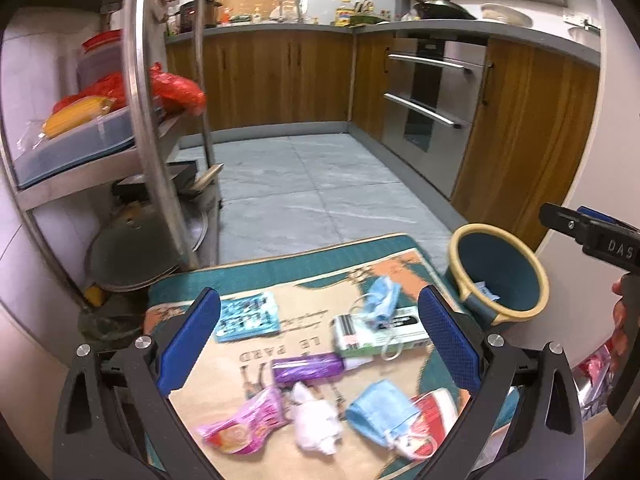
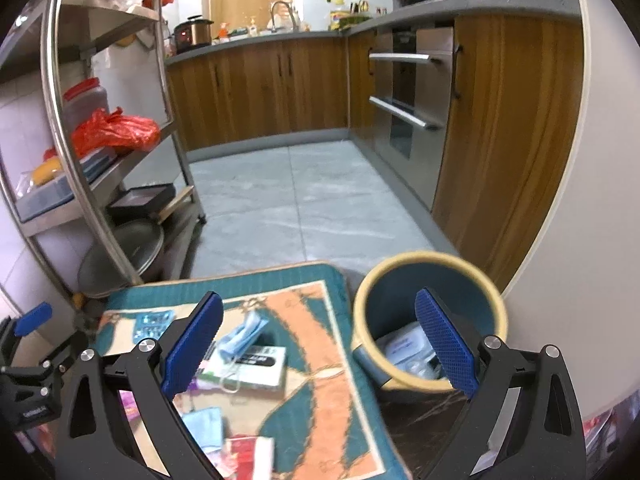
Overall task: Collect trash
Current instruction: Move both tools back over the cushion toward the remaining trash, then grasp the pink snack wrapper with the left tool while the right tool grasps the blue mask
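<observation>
A round bin point(image 2: 430, 320) with a teal wall and cream rim is seen standing just beside the right edge of a patterned mat point(image 2: 316, 364). Inside it, white and pale-blue wrappers point(image 2: 404, 350) are visible at the bottom; their exact kind cannot be told. In the left wrist view the same bin point(image 1: 498, 274) shows a small white scrap against its inner wall.

The remaining trash is spread on the mat point(image 1: 280, 264): a blue blister pack point(image 1: 248, 317), a white-and-green box point(image 1: 380, 334) with a blue face mask point(image 1: 382, 300) lying on it, a purple tube point(image 1: 308, 368), a pink wrapper point(image 1: 244, 424), a crumpled white tissue point(image 1: 316, 420), a second blue face mask point(image 1: 380, 410) and a red-and-white packet point(image 1: 434, 408) partly under it.

The left gripper point(image 1: 318, 344) is held above the mat with its blue-padded jaws spread wide and nothing between them. The right gripper point(image 2: 320, 348) is likewise wide apart and empty, its right finger point(image 2: 446, 342) overlapping the bin's mouth in view.

A steel shelf rack point(image 2: 108, 128) carrying a red bag point(image 2: 116, 132) and pans stands to the left. Wooden cabinets point(image 2: 260, 88) and a steel oven point(image 2: 412, 96) bound the tiled floor point(image 2: 304, 208) beyond.
</observation>
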Tool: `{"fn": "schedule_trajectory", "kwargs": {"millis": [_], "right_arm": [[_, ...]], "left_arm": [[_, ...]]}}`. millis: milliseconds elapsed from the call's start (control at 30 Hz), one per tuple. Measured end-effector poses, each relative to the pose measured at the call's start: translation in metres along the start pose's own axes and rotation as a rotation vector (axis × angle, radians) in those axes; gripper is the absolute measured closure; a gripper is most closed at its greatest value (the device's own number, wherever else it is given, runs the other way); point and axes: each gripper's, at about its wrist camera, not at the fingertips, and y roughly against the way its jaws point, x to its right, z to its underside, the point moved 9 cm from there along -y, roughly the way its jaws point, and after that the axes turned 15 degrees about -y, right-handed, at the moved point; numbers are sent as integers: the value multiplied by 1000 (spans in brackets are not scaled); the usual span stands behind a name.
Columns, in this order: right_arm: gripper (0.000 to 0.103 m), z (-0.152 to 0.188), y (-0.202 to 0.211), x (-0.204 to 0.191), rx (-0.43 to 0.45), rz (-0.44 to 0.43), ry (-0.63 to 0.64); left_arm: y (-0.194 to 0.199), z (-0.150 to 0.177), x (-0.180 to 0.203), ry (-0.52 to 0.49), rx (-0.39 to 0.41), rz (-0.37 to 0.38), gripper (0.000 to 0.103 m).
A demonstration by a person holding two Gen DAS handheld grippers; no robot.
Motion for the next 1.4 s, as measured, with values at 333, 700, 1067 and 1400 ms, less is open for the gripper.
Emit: {"fn": "schedule_trajectory", "kwargs": {"millis": [333, 700, 1067, 1400], "right_arm": [[7, 30, -27, -33, -104, 2, 64], [7, 45, -44, -44, -174, 6, 89], [7, 43, -47, -27, -171, 58, 59], [7, 51, -55, -34, -195, 55, 69]], "left_arm": [[-3, 62, -44, 75, -153, -48, 6], [-61, 131, -14, -11, -387, 26, 27], [-93, 177, -17, -118, -585, 18, 73], [-74, 132, -23, -119, -473, 24, 96]]}}
